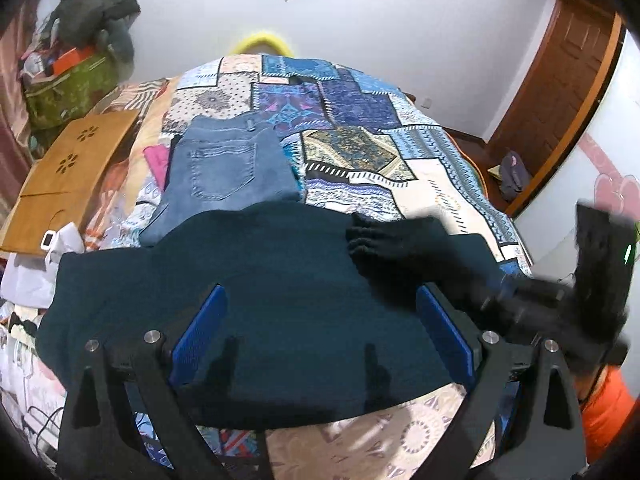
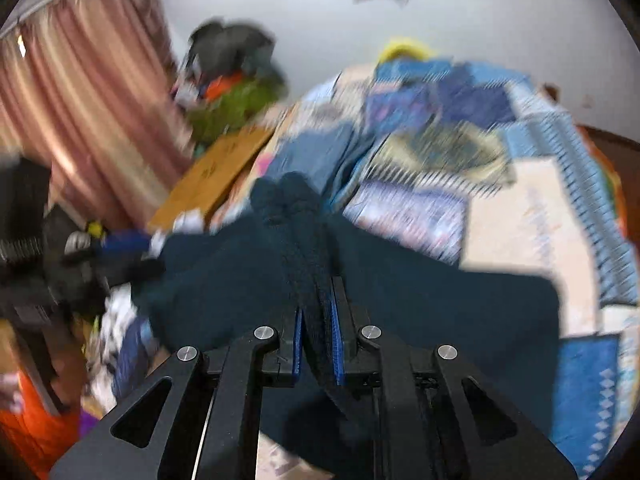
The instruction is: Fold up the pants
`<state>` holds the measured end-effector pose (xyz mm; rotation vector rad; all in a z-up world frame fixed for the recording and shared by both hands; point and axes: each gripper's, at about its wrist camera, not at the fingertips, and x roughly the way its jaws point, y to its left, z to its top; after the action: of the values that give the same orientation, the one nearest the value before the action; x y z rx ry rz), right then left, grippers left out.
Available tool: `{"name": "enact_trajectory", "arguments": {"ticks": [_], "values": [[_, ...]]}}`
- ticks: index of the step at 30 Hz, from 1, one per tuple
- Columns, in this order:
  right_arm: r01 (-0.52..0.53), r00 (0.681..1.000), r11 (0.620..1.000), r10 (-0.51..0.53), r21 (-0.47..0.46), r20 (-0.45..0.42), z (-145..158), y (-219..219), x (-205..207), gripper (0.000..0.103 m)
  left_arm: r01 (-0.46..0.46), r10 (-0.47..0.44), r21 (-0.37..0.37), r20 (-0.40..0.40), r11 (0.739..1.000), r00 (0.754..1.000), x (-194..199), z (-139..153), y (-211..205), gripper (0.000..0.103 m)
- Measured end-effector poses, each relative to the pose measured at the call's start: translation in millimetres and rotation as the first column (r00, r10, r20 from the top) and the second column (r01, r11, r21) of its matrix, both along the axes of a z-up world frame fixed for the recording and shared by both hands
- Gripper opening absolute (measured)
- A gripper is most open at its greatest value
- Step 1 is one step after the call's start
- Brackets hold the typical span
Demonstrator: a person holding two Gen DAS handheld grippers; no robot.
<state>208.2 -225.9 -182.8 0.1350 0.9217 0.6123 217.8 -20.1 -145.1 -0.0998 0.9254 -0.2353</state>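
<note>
Dark teal pants (image 1: pixel 256 292) lie spread across the near end of the bed. My left gripper (image 1: pixel 320 344) hangs open just above them, blue pads wide apart, holding nothing. My right gripper (image 2: pixel 318 320) is shut on a bunched fold of the same pants (image 2: pixel 304 240) and lifts it; that view is blurred by motion. The right gripper and its pinched dark cloth also show in the left wrist view (image 1: pixel 400 240), at the pants' right side. Folded blue jeans (image 1: pixel 228 172) lie just beyond the pants.
A patchwork quilt (image 1: pixel 360 148) covers the bed. A wooden lap board (image 1: pixel 68 172) lies at the left edge, with a green bag (image 1: pixel 68 88) and piled clothes behind it. A wooden door (image 1: pixel 560 80) stands at the right. Pink curtains (image 2: pixel 80 100) hang left.
</note>
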Motion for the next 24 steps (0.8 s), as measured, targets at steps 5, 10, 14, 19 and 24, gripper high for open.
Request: {"name": "enact_trajectory", "arguments": {"ticks": [5, 10, 14, 19, 24], "values": [[-0.041, 0.999, 0.995, 0.042, -0.088, 0.0, -15, 12, -16, 0.015, -0.004, 0.004, 0.005, -0.011, 1.0, 1.0, -1, -4, 2, 0.097], [-0.058, 0.998, 0.996, 0.056, -0.066, -0.03, -3, 4, -18, 0.021, 0.017, -0.017, 0.009, -0.014, 1.0, 1.0, 3, -3, -9, 0.097], [-0.075, 0.997, 0.996, 0.074, -0.046, -0.025, 11, -11, -27, 0.023, 0.046, -0.046, 0.029, 0.005, 0.999, 0.999, 7, 3, -23, 0.097], [0.04, 0.998, 0.998, -0.038, -0.055, 0.04, 23, -47, -23, 0.032, 0.091, -0.092, 0.05, 0.012, 0.995, 0.996, 21, 6, -45, 0.097], [0.173, 0.984, 0.983, -0.169, -0.064, 0.063, 30, -82, -4, 0.041, 0.144, -0.143, 0.068, -0.014, 0.987, 0.99, 43, 0, -69, 0.097]]}}
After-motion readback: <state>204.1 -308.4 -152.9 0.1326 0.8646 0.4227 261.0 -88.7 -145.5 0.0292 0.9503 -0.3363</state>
